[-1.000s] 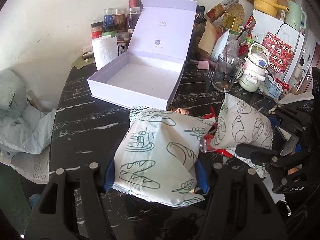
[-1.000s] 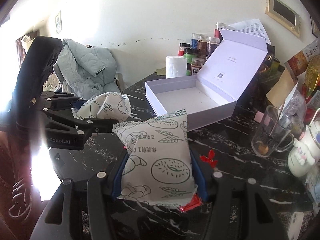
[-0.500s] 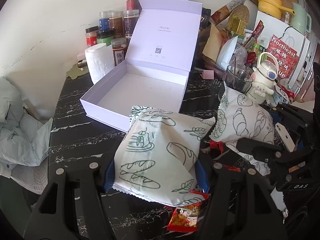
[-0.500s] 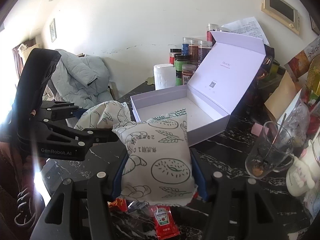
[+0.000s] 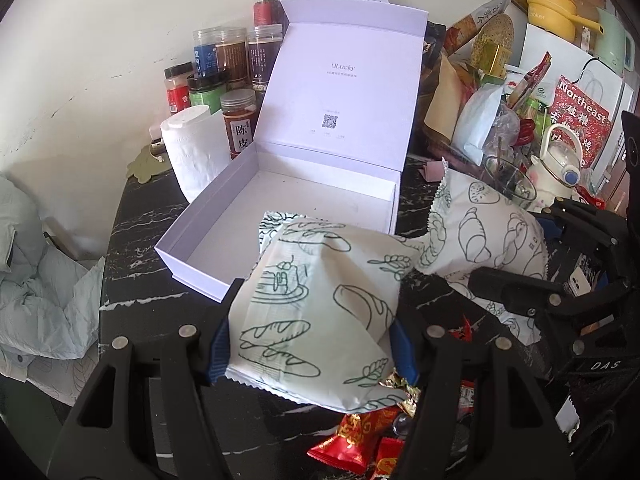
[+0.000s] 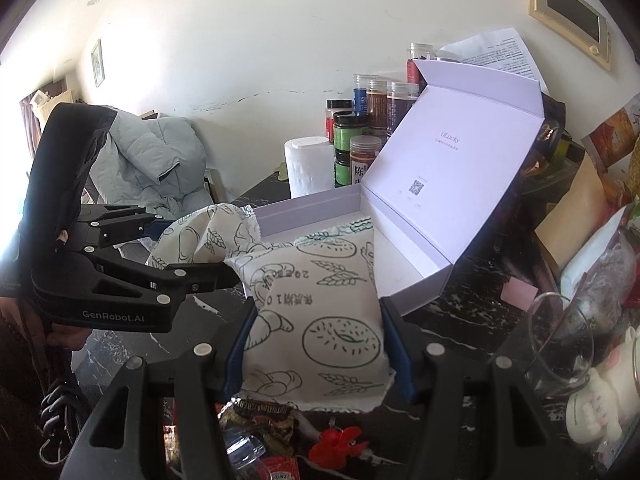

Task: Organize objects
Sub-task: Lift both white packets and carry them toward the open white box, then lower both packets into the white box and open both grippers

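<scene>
Nearest each camera, the left gripper (image 5: 312, 344) clamps one printed bread packet (image 5: 320, 312) across its lower body between blue pads, and the right gripper (image 6: 316, 344) grips a second packet (image 6: 320, 316) likewise, both carried above the black marble table (image 5: 136, 292). The puffed, crinkly film suggests light, soft, crushable contents, best held mid-body with gentle pressure. Beyond stands the open white box (image 5: 240, 216), its floor bare.

red snack packets (image 5: 362, 438) lie partly hidden under the held bread packet (image 5: 320, 312).
</scene>
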### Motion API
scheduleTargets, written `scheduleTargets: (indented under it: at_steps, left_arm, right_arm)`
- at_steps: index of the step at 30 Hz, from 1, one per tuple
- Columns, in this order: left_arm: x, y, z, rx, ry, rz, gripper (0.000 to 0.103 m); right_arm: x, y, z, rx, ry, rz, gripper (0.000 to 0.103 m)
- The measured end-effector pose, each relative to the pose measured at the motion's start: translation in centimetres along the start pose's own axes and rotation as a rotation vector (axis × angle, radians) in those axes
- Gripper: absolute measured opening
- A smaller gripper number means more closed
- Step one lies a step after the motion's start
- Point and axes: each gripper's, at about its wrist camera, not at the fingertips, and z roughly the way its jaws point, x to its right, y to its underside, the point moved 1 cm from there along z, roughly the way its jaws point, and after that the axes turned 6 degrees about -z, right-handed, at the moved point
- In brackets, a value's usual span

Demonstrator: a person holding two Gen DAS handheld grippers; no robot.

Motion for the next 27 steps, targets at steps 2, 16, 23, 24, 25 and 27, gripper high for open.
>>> scheduleTargets:
  at_steps: [2, 16, 23, 24, 25, 27]
  left_arm:
    - [-0.2, -0.8, 0.6, 0.001, -0.007, 0.004, 0.062]
    - [-1.9, -5.4, 4.7, 0.023, -0.029, 0.007, 0.062]
    - [-2.6, -7.7, 7.1, 0.03, -0.04, -0.004, 0.062]
    - [-2.7, -8.0, 7.6, 0.03, -0.047, -0.007, 0.062]
    - [-2.9, -8.2, 7.9, 0.031, -0.048, -0.019, 0.062]
    - [-3.1, -8.6, 8.8, 0.025, -0.042, -0.038, 0.062]
  right_arm:
    - [0.5, -0.6, 0.6, 0.002, 0.003, -0.005, 0.06]
    - [3.3, -4.7, 4.7, 0.022, -0.005, -0.026, 0.06]
    - [4.8, -6.8, 7.2, 0.012, -0.012, -0.033, 0.06]
    - [5.0, -7.1, 7.6, 0.013, -0.016, -0.035, 0.06]
    - [5.2, -7.4, 7.9, 0.014, -0.025, -0.04, 0.06]
    - [5.6, -7.7, 8.6, 0.013, -0.031, -0.048, 0.06]
